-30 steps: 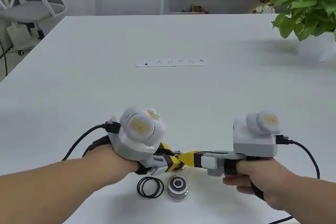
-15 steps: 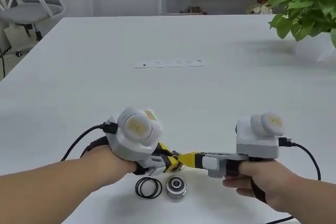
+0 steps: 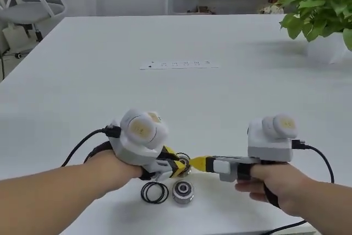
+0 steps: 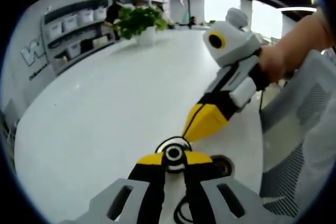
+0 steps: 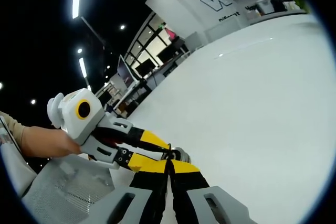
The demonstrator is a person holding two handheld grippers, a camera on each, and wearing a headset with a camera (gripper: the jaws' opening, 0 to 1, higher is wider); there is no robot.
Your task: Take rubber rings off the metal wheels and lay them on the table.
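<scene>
My left gripper (image 3: 177, 167) is shut on a small metal wheel (image 3: 182, 162) just above the table; in the left gripper view the wheel (image 4: 174, 153) sits between the yellow fingertips, with a black rubber ring around it. My right gripper (image 3: 193, 163) comes in from the right with its jaws shut, and its tip (image 4: 188, 136) pinches the ring's edge. In the right gripper view the shut jaws (image 5: 169, 165) meet the wheel (image 5: 182, 156). A second metal wheel (image 3: 182, 190) and loose rubber rings (image 3: 154, 192) lie on the table in front.
The white table (image 3: 176, 103) stretches far ahead, with a flat white power strip (image 3: 179, 65) in its middle. A potted plant (image 3: 322, 4) stands at the back right. An office chair (image 3: 27, 4) is beyond the table's left corner. Cables trail from both grippers.
My right gripper has drawn slightly to the right, and the wheel in my left gripper now shows more. The loose wheel and rings on the table have not moved.
</scene>
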